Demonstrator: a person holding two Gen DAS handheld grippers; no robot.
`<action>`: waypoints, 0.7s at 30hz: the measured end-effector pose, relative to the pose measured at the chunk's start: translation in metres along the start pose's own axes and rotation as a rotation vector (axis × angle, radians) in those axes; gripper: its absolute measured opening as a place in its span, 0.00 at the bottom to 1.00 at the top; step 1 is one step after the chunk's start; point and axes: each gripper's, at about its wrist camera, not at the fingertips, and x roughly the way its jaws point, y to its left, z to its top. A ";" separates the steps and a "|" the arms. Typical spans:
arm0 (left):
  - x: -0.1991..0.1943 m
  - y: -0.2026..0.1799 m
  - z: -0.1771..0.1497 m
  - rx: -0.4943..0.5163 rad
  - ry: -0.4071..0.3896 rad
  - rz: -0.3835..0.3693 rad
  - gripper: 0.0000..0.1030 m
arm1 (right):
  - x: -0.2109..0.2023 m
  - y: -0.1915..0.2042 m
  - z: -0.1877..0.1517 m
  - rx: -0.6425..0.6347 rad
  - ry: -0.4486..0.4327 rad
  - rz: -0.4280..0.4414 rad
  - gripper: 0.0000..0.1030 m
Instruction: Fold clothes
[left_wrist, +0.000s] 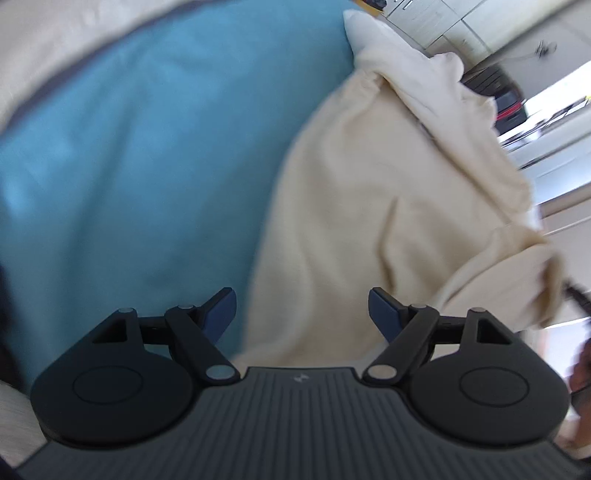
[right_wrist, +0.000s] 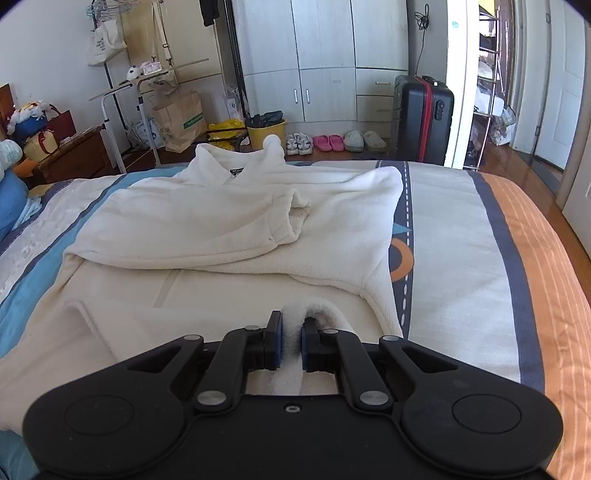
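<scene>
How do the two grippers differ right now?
The left gripper has its jaws wide apart with nothing between them, above the cream fleece top; the right gripper is shut on a fold of that top. The left view is blurred, the right sharp. Both are black with blue pads.

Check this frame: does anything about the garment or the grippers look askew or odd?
Nothing damaged. The cream fleece jacket lies unevenly half-folded, one sleeve cuff bunched on top. The right gripper pinches its hem; the left gripper hangs open, holding nothing.
</scene>
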 end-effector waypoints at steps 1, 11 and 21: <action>-0.003 -0.001 -0.001 0.017 -0.004 0.031 0.76 | -0.002 0.001 0.000 -0.002 -0.010 0.001 0.09; -0.027 0.025 -0.036 -0.198 0.083 -0.168 0.77 | -0.023 0.011 0.006 -0.063 -0.125 -0.018 0.09; -0.006 -0.017 -0.034 -0.155 -0.068 -0.078 0.10 | -0.028 0.006 0.006 -0.025 -0.117 0.014 0.09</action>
